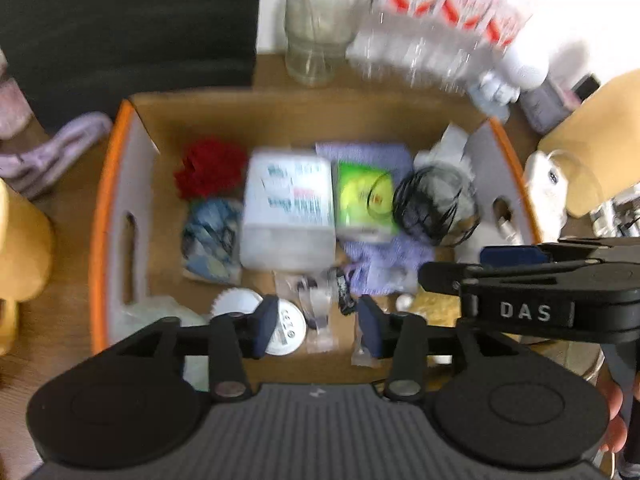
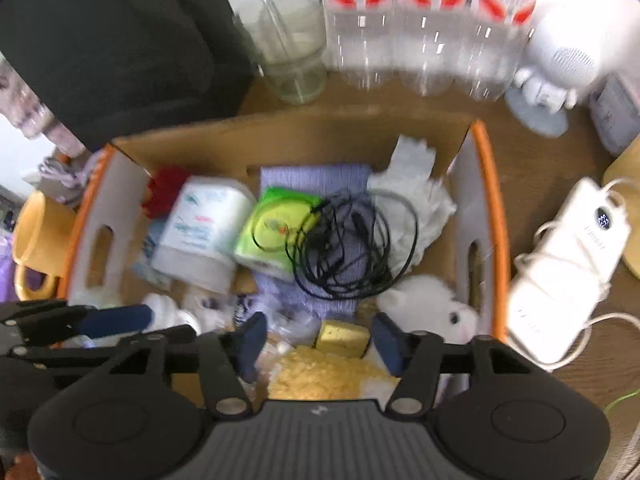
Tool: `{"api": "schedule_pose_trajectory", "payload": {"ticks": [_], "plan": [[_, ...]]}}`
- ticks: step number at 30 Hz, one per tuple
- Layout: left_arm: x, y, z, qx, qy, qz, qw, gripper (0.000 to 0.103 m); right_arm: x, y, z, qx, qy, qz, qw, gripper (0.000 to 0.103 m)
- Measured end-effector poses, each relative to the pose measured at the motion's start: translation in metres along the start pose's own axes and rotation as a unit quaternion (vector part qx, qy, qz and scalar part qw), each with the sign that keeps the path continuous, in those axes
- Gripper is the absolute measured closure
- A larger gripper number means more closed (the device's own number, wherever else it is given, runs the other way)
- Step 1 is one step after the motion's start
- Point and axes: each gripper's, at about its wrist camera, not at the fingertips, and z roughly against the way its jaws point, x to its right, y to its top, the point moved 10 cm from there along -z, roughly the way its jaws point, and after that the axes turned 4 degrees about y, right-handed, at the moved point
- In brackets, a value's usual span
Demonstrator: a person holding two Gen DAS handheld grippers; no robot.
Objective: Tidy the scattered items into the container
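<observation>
An orange-rimmed cardboard box point(image 1: 105, 208) point(image 2: 495, 200) holds a white tissue pack point(image 1: 288, 208) point(image 2: 200, 228), a green packet point(image 1: 362, 200) point(image 2: 280, 232), a coiled black cable point(image 1: 432, 204) point(image 2: 344, 248), a red pom point(image 1: 210, 170), a purple cloth point(image 2: 312, 176), a white plush toy point(image 2: 432, 308) and a yellow sponge point(image 2: 344, 338). My left gripper point(image 1: 318, 330) point(image 2: 116, 318) hangs open over small clear packets point(image 1: 316, 304) at the box's near side. Beside it, my right gripper point(image 2: 320, 340) point(image 1: 512, 264) is open above the sponge, its pads clear of it.
Behind the box stand a glass jar point(image 1: 316, 32) point(image 2: 292, 52), a pack of water bottles point(image 2: 428, 20) and a white figurine point(image 2: 560, 64). A black block point(image 1: 120, 20) fills the back left. A white power bank point(image 2: 568, 272) lies right of the box, a yellow mug point(image 2: 40, 232) left.
</observation>
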Motion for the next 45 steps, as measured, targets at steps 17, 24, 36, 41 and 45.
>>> {"api": "schedule_pose_trajectory", "payload": {"ticks": [17,24,36,41,45], "plan": [[-0.023,0.009,0.092,0.112,0.113,0.011,0.9872,0.005,-0.019,0.001,0.093,0.089,-0.036,0.026,0.995,0.019],[-0.024,0.006,0.112,0.22,0.137,0.024,0.9656,0.001,-0.023,-0.001,0.105,0.192,-0.06,0.062,0.978,0.017],[-0.01,-0.023,0.116,0.379,0.111,0.01,0.9185,0.001,-0.022,-0.025,0.107,0.358,-0.022,0.068,0.931,0.014],[-0.012,-0.031,0.114,0.385,0.113,0.006,0.916,0.0,-0.02,-0.031,0.108,0.369,-0.015,0.06,0.927,0.014],[-0.012,-0.063,0.116,0.396,0.112,0.014,0.9111,0.0,-0.024,-0.061,0.115,0.382,-0.002,0.051,0.923,0.011]]}}
